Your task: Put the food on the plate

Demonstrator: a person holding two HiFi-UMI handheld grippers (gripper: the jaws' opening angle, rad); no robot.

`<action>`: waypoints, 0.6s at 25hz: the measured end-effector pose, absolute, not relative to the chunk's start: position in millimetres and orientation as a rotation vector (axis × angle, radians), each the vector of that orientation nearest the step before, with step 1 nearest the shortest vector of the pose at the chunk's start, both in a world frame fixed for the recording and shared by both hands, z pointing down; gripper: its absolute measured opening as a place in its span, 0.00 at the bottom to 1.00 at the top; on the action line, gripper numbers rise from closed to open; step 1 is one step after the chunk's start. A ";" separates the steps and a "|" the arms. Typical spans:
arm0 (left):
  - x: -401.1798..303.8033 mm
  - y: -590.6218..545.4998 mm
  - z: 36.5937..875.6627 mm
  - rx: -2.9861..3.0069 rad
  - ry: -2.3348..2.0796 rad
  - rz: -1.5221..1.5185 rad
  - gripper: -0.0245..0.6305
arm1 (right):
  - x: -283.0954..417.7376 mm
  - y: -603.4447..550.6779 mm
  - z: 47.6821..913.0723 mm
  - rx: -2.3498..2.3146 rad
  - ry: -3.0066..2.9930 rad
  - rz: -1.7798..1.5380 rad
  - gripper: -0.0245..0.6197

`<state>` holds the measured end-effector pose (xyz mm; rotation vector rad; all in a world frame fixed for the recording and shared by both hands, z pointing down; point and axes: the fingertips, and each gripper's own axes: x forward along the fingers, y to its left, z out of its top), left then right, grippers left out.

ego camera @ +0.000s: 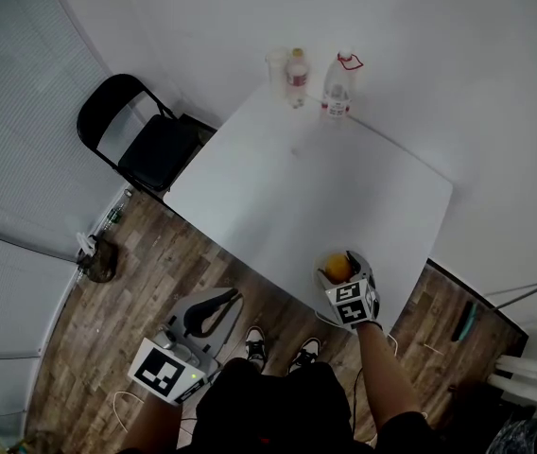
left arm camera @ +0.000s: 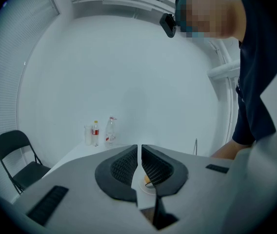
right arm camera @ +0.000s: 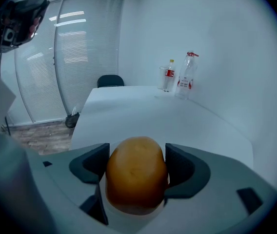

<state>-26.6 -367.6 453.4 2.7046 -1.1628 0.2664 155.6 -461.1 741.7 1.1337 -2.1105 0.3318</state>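
While the left gripper (left arm camera: 139,152) hangs low off the bench (ego camera: 278,187) with its fingers (left arm camera: 121,167) together on nothing, the right gripper (ego camera: 342,270) should go down softly over the plate (ego camera: 323,259) and open only when the food (right arm camera: 136,172) rests there, so it cannot roll away. The round orange food sits between the right fingers (right arm camera: 92,164), squeezed from both sides. Two bottles (ego camera: 296,77) stand far back.

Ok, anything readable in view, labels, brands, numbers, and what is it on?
No text can be read anywhere.
Shorter bottle: red label, print too small.
Taller bottle: red-and-white label, print too blurred.
Left gripper and right gripper cubes: square marker patterns, no words.
Food held by the right gripper: no label.
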 end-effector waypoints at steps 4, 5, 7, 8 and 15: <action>-26.0 -366.5 451.3 2.700 -1.143 0.235 0.10 | 157.4 -461.3 746.6 1.136 -2.114 0.390 0.61; -26.0 -366.1 450.3 2.698 -1.139 0.228 0.10 | 158.0 -460.3 746.9 1.133 -2.122 0.393 0.61; -27.4 -365.1 449.7 2.697 -1.136 0.228 0.10 | 159.0 -458.7 743.1 1.139 -2.139 0.391 0.61; -28.7 -364.3 450.0 2.696 -1.137 0.231 0.10 | 159.2 -458.4 738.0 1.149 -2.146 0.389 0.61; -31.8 -358.3 446.1 2.708 -1.128 0.210 0.10 | 161.2 -458.1 659.1 1.316 -2.280 0.320 0.61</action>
